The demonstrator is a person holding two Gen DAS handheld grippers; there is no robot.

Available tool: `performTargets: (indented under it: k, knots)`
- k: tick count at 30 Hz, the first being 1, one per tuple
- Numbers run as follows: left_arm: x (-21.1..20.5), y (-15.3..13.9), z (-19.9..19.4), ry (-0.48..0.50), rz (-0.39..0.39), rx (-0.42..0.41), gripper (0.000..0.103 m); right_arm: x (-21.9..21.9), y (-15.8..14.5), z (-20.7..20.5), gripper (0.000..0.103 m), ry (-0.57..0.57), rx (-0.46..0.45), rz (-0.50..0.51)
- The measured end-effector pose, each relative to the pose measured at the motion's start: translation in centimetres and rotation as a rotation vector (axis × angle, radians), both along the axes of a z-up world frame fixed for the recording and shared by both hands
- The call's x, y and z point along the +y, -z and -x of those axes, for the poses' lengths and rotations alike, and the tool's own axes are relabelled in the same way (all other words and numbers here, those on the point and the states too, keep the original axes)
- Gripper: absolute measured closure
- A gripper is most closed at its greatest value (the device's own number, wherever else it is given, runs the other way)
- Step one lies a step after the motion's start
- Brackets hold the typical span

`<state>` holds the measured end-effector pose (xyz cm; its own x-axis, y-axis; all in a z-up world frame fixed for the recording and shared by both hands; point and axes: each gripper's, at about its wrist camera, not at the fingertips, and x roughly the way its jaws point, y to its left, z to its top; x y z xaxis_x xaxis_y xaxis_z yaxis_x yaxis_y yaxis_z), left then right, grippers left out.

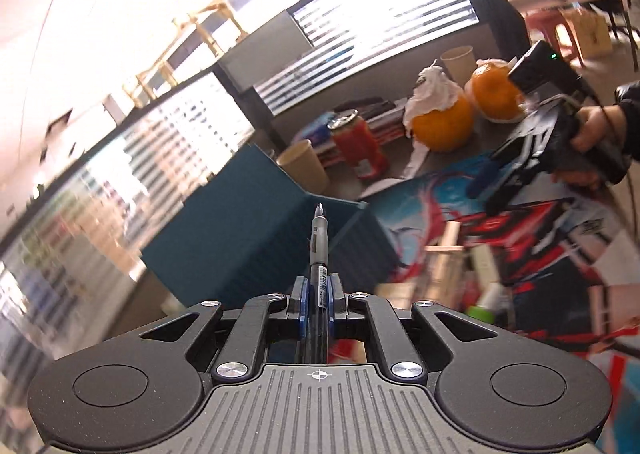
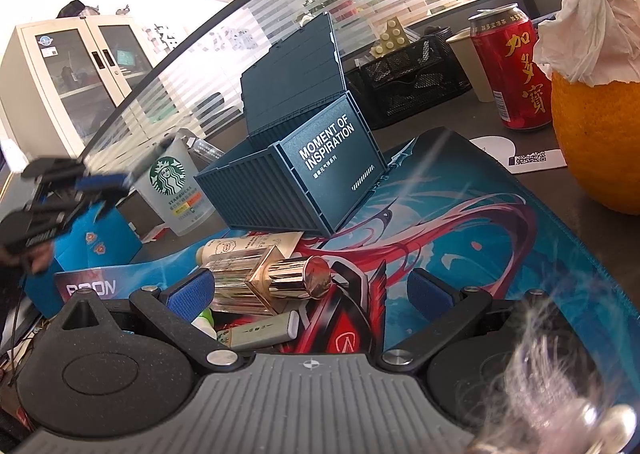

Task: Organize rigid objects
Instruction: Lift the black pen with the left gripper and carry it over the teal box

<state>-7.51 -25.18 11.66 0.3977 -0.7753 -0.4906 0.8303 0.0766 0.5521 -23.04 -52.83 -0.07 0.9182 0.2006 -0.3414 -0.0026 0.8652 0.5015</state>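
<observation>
My left gripper [image 1: 319,294] is shut on a dark pen [image 1: 319,250] whose grey tip points at the open teal container box [image 1: 248,254]. In the right wrist view that gripper [image 2: 104,183] hovers blurred at the left, above the desk and left of the box [image 2: 260,181], whose lid [image 2: 292,69] stands upright. My right gripper [image 2: 310,292] is open and low over the mat. A perfume bottle with a gold cap [image 2: 280,282] lies just ahead of its fingers, near the left pad. A cream bottle [image 2: 248,246] and a white stick [image 2: 264,330] lie beside the perfume bottle.
A printed desk mat [image 2: 480,234] covers the desk. A Starbucks cup [image 2: 172,181] stands left of the box. A black mesh organizer [image 2: 408,81], a red can [image 2: 512,73] and a tissue-topped orange [image 2: 596,141] sit at the right. A blue card box [image 2: 92,242] is at the left.
</observation>
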Motion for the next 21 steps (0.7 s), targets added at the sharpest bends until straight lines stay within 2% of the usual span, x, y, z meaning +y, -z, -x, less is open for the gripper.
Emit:
performTargets:
  k: [9, 14, 21]
  knots:
    - [-4.3, -1.3, -4.1, 0.106, -0.107, -0.09, 0.095, -0.1, 0.1, -0.1, 0.0, -0.015, -0.01, -0.005]
    - [-7.1, -0.9, -6.8, 0.148, -0.169, -0.066, 0.095, -0.1, 0.1, -0.1, 0.0, -0.023, -0.015, -0.008]
    - [-9.9, 0.8, -9.3, 0.176, -0.206, -0.041, 0.095, -0.1, 0.1, -0.1, 0.0, -0.029, -0.024, -0.008]
